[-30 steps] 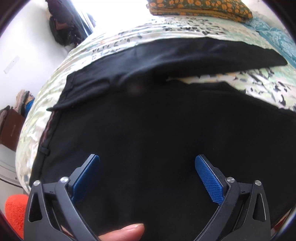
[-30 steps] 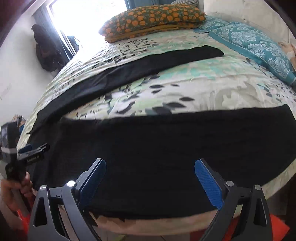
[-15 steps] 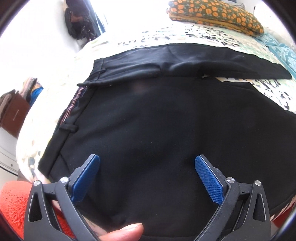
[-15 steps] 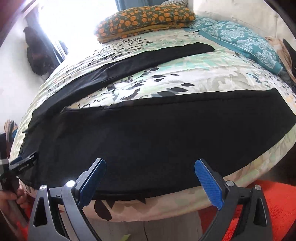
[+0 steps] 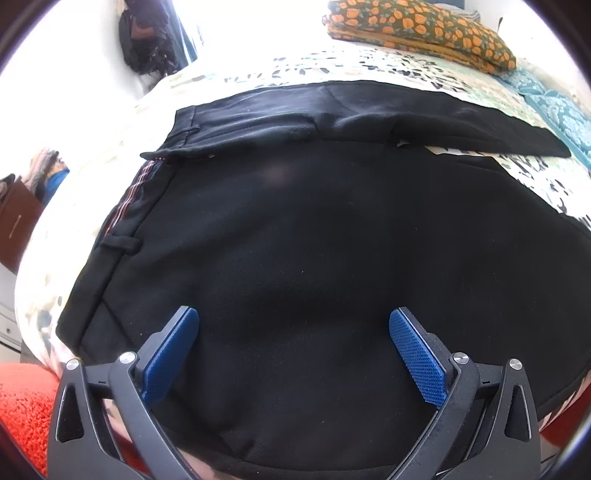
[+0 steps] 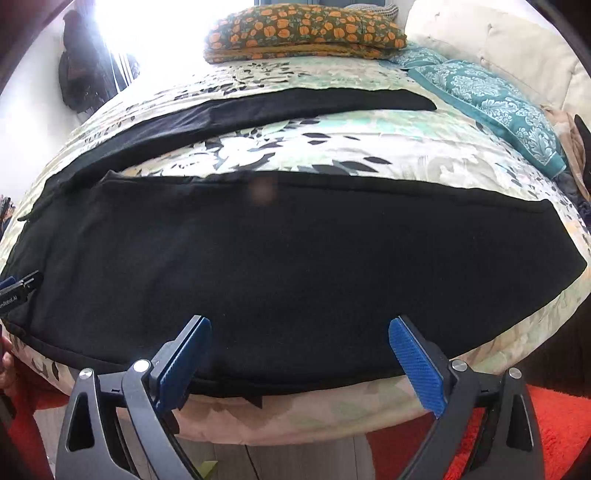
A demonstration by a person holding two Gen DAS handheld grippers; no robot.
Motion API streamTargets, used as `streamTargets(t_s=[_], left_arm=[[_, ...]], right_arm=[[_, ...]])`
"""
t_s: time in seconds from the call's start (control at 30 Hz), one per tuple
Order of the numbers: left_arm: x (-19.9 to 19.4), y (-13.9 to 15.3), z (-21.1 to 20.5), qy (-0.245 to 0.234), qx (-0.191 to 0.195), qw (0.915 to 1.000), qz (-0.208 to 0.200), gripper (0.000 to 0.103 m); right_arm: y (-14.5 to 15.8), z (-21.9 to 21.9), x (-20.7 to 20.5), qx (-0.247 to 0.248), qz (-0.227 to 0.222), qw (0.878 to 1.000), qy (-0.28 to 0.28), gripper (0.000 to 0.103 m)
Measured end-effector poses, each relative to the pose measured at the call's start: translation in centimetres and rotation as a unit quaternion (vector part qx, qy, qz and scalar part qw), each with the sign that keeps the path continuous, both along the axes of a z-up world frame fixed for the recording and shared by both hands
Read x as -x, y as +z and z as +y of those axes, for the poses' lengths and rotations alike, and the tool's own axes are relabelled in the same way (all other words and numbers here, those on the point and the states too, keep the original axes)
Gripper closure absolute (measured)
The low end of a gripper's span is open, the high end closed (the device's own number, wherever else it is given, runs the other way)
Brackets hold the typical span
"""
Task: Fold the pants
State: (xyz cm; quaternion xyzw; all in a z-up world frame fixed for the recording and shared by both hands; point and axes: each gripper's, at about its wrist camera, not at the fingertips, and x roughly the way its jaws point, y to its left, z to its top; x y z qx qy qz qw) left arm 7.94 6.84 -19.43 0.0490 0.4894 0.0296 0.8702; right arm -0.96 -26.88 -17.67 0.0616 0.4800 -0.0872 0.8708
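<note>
Lying spread across the leaf-patterned bed cover point(image 6: 332, 147), the black fabric pants point(image 5: 314, 240) fill the space ahead of both claws. The left claw point(image 5: 293, 350) hangs released over the waist end, its blue pads wide apart, the waistband just ahead to its left. The right claw point(image 6: 299, 358) is likewise released at the near leg's edge, by the bed's side. Far beyond it sits an orange-flowered pillow point(image 6: 306, 29).
</note>
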Motion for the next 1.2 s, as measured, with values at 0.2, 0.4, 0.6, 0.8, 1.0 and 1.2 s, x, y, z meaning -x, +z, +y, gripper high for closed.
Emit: streamTargets(t_s=[0.2,0.4,0.6,0.8,1.0,1.2], left_arm=[[0.8,1.5,0.7,0.008,0.023,0.9995,-0.019,0.001],[1.9,3.5,0.6,-0.002,0.027,0.998,-0.058,0.001],[2.0,4.2,0.9,0.006,0.033,0.9973,-0.066,0.001],[2.0,4.8,1.3,0.013,0.038,0.9961,-0.078,0.001],[2.6,5.9,0.8,0.0,0.043,0.9944,-0.097,0.001],[3.0,6.2,0.1,-0.014,0.039,0.9938,-0.103,0.001]], right_arm=[[1.9,0.4,0.5,-0.005,-0.044,0.999,0.013,0.007],[1.7,1.5,0.2,-0.002,-0.041,0.998,0.041,0.006],[1.8,1.8,0.1,-0.003,-0.049,0.998,0.049,0.007],[2.0,1.8,0.2,-0.001,-0.054,0.997,0.05,0.006],[2.5,1.8,0.4,0.0,-0.068,0.997,0.045,0.007],[2.9,1.6,0.4,0.0,-0.079,0.996,0.042,0.006]])
